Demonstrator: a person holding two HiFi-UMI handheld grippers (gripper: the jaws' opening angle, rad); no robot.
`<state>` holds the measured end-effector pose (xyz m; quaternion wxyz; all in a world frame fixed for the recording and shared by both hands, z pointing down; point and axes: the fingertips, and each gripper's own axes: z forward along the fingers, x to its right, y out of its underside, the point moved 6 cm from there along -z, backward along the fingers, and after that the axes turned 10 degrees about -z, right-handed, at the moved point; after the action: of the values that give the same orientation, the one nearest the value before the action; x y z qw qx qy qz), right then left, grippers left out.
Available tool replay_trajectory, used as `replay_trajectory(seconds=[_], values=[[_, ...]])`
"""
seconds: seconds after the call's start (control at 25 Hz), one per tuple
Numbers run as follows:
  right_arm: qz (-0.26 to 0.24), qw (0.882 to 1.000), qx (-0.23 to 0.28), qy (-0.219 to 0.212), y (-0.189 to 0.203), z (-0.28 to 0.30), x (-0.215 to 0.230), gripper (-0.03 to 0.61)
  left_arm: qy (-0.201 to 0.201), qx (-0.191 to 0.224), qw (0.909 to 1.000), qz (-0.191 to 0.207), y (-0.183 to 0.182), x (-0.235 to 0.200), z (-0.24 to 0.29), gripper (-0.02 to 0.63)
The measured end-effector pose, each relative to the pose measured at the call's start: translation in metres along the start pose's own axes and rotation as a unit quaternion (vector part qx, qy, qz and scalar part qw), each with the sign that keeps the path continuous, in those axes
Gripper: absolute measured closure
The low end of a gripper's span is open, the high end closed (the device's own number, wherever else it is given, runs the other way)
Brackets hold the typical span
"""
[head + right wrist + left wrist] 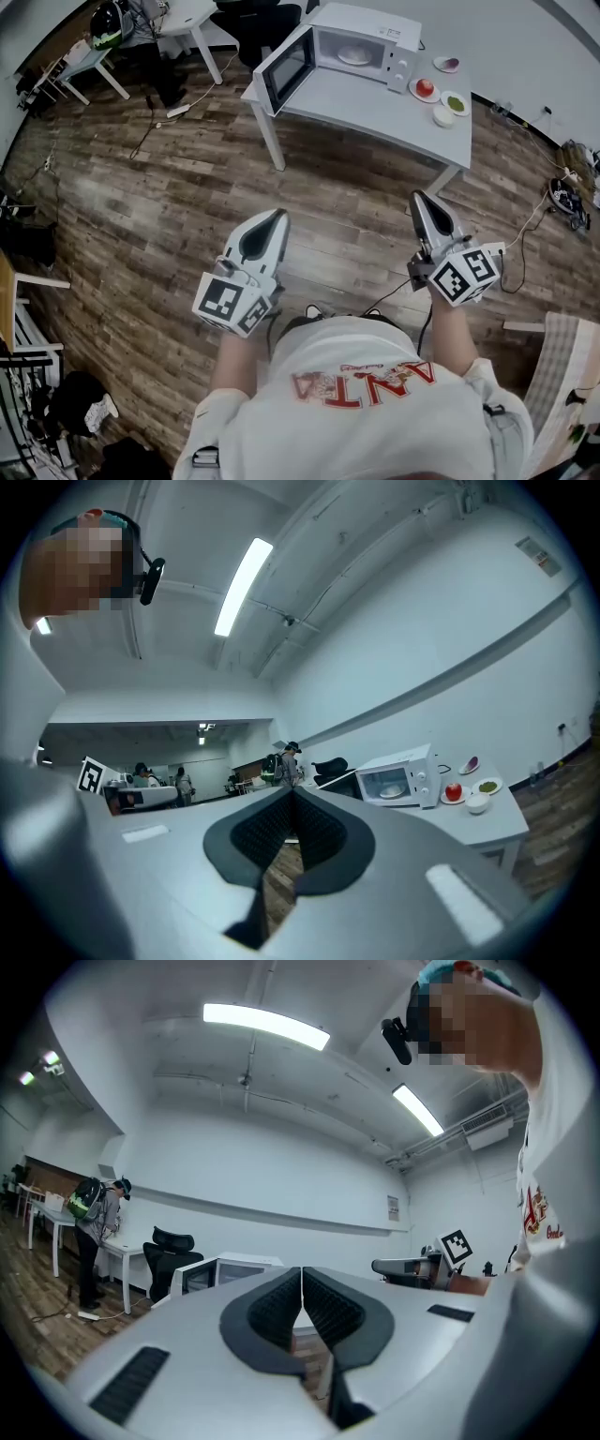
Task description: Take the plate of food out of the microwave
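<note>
A pale round plate of food [354,56] lies inside the white box-shaped microwave oven [367,26], whose dark-windowed door [286,67] hangs open to the left. The oven stands on a white rectangular desk [375,111] over a brown wood-plank floor [141,216]. Right of the oven sit four small dishes: a purple-topped saucer [447,64], a red-fruit saucer [424,89], a green-filled saucer [456,102] and a white bowl [443,116]. There are two claws, the left claw [278,217] and the right claw [418,198]. Both are pressed together and empty, well short of the desk.
</note>
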<state>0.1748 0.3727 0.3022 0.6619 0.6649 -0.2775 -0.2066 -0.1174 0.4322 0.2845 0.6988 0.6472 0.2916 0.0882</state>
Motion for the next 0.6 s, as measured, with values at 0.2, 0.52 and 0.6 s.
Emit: replay_trajectory(seconds=[0.2, 0.52, 0.6], values=[[0.000, 1.000, -0.016, -0.001, 0.009, 0.020, -0.029, 0.575, 0.000, 0.004, 0.9998, -0.018, 0.007, -0.029, -0.023, 0.600], [-0.023, 0.998, -0.048, -0.014, 0.010, 0.054, -0.064, 0.575, -0.007, 0.015, 0.9980, -0.061, 0.018, -0.071, -0.050, 0.604], [-0.019, 0.998, -0.052, -0.017, 0.013, 0.064, -0.067, 0.575, -0.010, 0.018, 0.9980, -0.060, 0.020, -0.078, -0.054, 0.604]])
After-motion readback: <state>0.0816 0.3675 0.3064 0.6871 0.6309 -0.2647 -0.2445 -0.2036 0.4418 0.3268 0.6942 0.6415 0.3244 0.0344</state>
